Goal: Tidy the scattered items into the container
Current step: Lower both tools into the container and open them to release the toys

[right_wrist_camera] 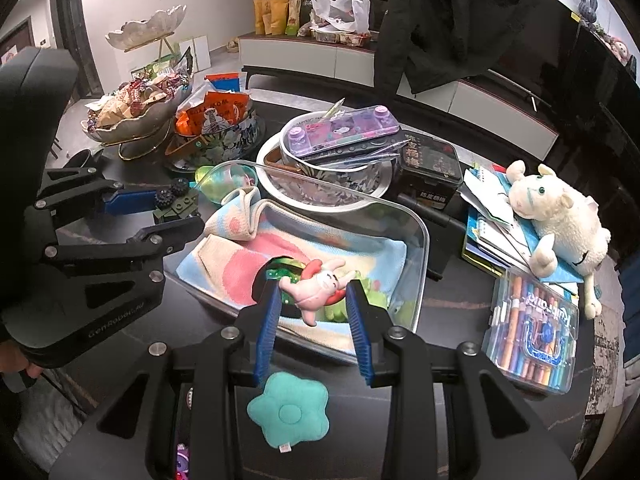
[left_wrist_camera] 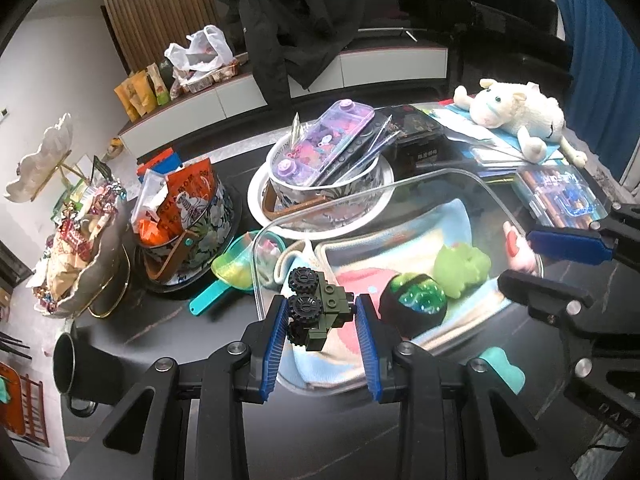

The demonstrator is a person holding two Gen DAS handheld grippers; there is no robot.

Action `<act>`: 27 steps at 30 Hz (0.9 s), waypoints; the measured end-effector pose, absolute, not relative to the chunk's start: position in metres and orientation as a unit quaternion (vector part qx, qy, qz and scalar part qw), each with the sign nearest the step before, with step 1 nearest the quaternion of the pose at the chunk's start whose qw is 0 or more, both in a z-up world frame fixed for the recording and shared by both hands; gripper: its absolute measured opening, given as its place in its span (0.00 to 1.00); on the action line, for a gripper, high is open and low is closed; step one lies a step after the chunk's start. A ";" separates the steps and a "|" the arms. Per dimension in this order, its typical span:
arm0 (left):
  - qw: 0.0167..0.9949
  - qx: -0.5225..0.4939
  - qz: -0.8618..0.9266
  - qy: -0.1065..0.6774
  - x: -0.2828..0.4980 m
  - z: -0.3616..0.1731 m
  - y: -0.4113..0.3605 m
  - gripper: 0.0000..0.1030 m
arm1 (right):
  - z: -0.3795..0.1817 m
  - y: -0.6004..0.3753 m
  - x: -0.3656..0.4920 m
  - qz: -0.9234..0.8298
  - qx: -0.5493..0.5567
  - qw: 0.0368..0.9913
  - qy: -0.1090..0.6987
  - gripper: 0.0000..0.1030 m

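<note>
My left gripper [left_wrist_camera: 322, 322] is gripping a green brick truck [left_wrist_camera: 316, 312] over the near-left rim of the clear container [right_wrist_camera: 416, 216] on the tabletop [right_wrist_camera: 452, 320]. My right gripper [right_wrist_camera: 314, 312] is holding a pink bunny [right_wrist_camera: 320, 286] above the blanket [right_wrist_camera: 240, 256] lining it.

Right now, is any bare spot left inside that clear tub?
Little: the clear plastic tub has free striped cloth at its left half. The right end is crowded with a black-green ball, a green squishy toy and the pink rabbit toy.
</note>
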State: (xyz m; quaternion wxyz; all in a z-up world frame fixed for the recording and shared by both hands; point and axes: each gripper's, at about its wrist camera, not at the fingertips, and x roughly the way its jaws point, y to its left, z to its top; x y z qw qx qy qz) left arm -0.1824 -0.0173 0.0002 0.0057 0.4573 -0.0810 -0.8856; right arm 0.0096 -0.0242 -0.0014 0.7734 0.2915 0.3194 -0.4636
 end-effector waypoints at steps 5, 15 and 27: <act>0.004 0.460 -0.884 -0.082 -0.194 -0.001 -0.019 0.30 | -0.005 -0.034 0.015 -0.460 0.292 0.774 0.323 0.30; -0.001 0.471 -0.878 -0.080 -0.210 -0.015 -0.026 0.30 | -0.016 -0.054 0.022 -0.452 0.300 0.773 0.329 0.30; -0.003 0.473 -0.877 -0.080 -0.217 -0.022 -0.028 0.30 | -0.023 -0.061 0.031 -0.457 0.301 0.773 0.322 0.30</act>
